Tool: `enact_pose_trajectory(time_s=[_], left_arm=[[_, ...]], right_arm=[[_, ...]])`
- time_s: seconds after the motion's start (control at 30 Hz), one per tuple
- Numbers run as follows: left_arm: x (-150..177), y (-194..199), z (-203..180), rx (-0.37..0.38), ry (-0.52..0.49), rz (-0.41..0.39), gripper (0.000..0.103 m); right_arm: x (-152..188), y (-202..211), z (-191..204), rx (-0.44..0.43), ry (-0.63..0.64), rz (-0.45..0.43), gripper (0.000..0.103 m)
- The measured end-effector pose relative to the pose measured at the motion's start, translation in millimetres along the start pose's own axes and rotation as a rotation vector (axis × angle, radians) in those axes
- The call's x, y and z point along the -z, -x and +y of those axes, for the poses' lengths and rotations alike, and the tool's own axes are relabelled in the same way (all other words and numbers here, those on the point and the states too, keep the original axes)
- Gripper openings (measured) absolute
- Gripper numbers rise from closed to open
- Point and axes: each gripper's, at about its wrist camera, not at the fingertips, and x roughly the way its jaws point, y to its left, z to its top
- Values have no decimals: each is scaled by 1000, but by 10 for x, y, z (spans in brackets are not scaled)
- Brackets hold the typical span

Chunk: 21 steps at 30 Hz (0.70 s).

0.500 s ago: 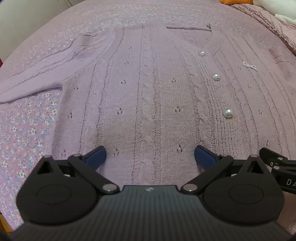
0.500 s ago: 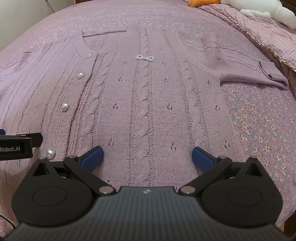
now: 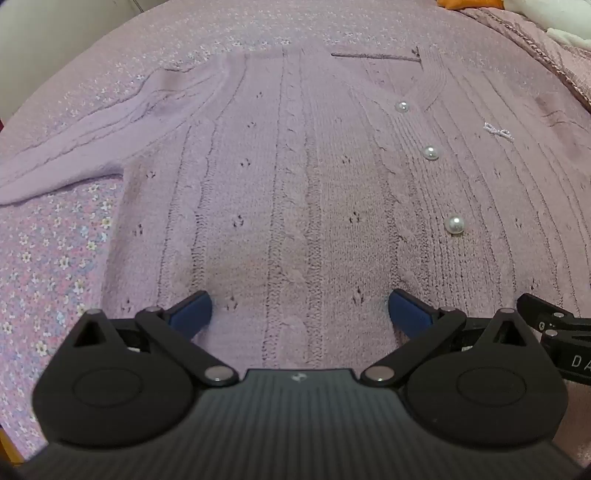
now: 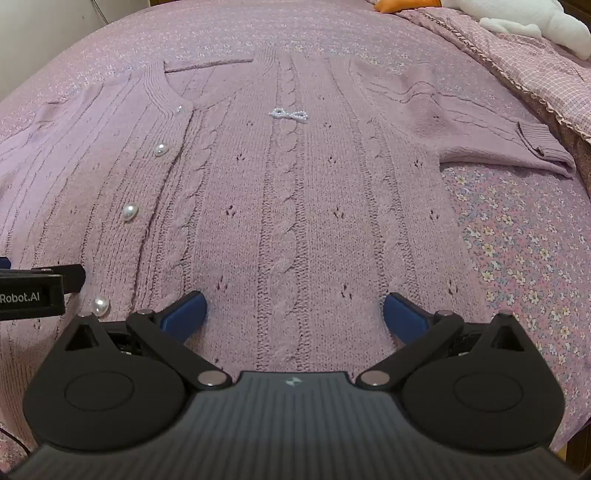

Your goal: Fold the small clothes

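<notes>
Left gripper (image 3: pixel 300 310) and right gripper (image 4: pixel 294 312): jaws spread wide, nothing between pads, both poised over cardigan hem. No change from half a second ago; neither hand moved, fold not begun. Cardigan (image 4: pixel 295 206) lies flat, buttoned, on floral bedspread (image 4: pixel 517 240), sleeves out to sides. Pearl buttons (image 3: pixel 454 224) run up placket; bead bow (image 4: pixel 289 114) on chest. No containers visible. Far: white plush toy (image 4: pixel 532 22).

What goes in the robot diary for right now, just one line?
left gripper: open, empty | right gripper: open, empty | cardigan: flat, unfolded, buttoned | bedspread: underneath
</notes>
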Motion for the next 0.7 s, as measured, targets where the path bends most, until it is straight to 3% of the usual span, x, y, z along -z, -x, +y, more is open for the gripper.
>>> enact_pose_trajectory(time_s=[0.7], left_arm=[[27,-69,-15,2,-4,-7,103]], right_arm=[[-10,-23,-16,-5,-8,-7,103]])
